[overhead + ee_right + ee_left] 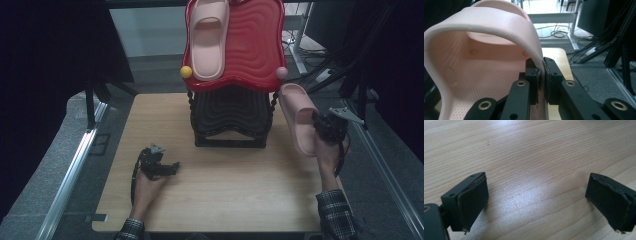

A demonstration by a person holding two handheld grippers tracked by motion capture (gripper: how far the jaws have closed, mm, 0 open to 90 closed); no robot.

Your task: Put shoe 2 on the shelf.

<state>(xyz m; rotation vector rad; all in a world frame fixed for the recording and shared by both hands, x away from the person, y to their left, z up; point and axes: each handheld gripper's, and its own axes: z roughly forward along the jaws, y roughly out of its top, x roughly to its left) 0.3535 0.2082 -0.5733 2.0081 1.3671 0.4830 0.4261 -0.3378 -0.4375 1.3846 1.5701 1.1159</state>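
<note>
A dim room sits behind a light wooden table [210, 195], with cables on the floor far back. In the middle of the table stands a small black rack [230, 120] with a wavy red tray [255, 45] on top. One pink slipper [209, 37] already lies on the left side of that tray, its long way running from front to back.

The second pink slipper [297, 117] is up in the air, just to the right of the rack and lower than the tray. The right gripper [325, 127] holds it. Looking along that gripper, its two black jaws are squeezed tight on the thin side wall of the slipper [474, 75], by the strap. The slipper hangs with its long way pointing up toward the tray, and its heel end is nearest the hand.

The empty spot on the tray is the right half, up and to the left of the held slipper. So I think the slipper has to go higher, then move left over the rim and lie flat beside its twin.

The left gripper [160, 165] rests on the table, far from the slipper. Its jaws are wide apart with nothing between them, just bare wood [529, 170].
</note>
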